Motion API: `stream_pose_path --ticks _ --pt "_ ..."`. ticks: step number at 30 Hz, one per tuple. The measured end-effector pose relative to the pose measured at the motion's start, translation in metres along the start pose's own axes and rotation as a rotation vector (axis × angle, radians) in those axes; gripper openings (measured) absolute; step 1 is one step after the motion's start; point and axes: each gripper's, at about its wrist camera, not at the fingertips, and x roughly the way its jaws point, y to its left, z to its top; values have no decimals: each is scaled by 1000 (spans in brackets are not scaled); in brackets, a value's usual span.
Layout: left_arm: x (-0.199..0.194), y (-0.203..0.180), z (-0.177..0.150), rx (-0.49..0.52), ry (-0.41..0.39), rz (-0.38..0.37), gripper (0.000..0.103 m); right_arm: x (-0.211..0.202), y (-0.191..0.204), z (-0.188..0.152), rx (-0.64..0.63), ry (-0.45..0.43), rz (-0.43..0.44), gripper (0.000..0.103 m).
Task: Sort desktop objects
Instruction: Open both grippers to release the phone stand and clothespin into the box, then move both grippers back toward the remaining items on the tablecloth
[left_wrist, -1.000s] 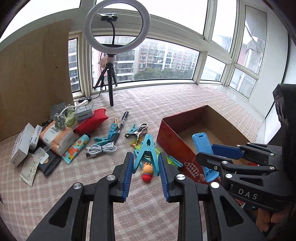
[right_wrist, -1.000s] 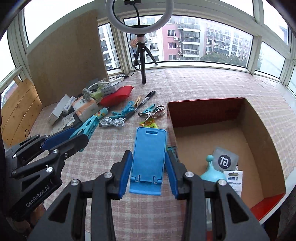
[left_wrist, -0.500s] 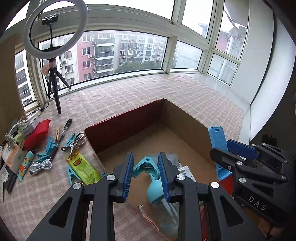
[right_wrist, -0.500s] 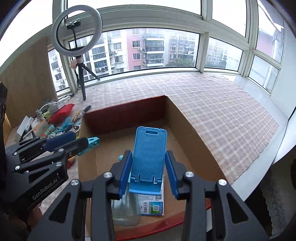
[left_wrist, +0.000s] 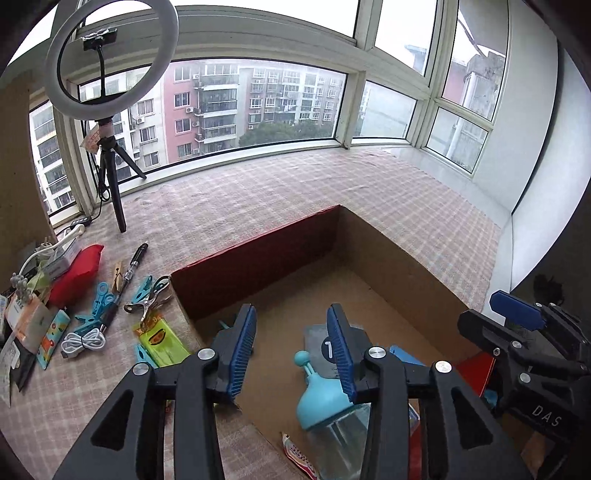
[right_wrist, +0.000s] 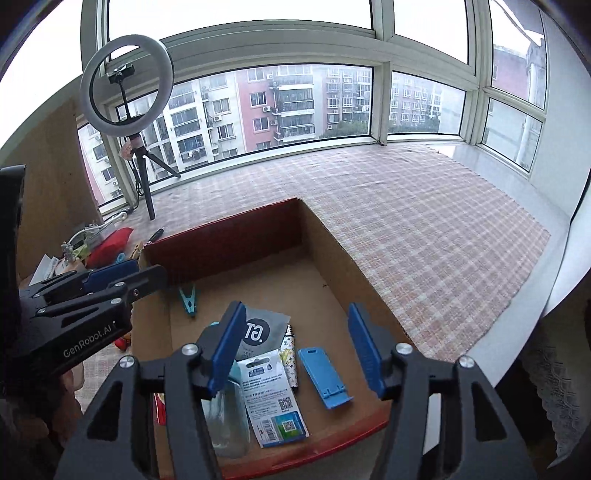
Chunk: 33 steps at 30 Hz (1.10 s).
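A red cardboard box (right_wrist: 229, 236) (left_wrist: 258, 254) sits on the checked cloth. Inside lie a blue phone stand (right_wrist: 325, 373), a teal clip (right_wrist: 188, 299), a grey packet (right_wrist: 262, 328), a white card packet (right_wrist: 273, 398) and a clear bottle with a teal cap (left_wrist: 321, 391). My right gripper (right_wrist: 295, 347) is open and empty above the box, over the phone stand. My left gripper (left_wrist: 291, 347) is open and empty above the box's left part, over the bottle. Loose items on the cloth left of the box include teal clips (left_wrist: 99, 299), a pen (left_wrist: 133, 262) and a white cable (left_wrist: 83, 341).
A ring light on a tripod (left_wrist: 110, 147) stands at the back left by the window. A red pouch (left_wrist: 77, 273), boxes and packets lie at the far left. A yellow-green packet (left_wrist: 159, 339) lies against the box's left wall. The table's edge runs at right.
Both grippers moved over the box and opened. The teal clip left my left gripper and the blue phone stand left my right gripper; both now lie in the box.
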Motion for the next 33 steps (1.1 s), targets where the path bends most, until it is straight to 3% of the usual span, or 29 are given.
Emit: stream_pose_path --ticks 7,15,25,33 --pt "-30 65 -12 -48 -20 66 38 -2 30 0 -47 5 38 57" --pt "-42 134 -50 -89 27 156 36 -7 73 -3 -99 9 131 57" --pt "-41 161 -93 -67 84 128 36 -26 121 -23 -197 31 244 57" --pt "-48 199 -104 -126 77 133 36 -6 167 -8 -222 82 320 57"
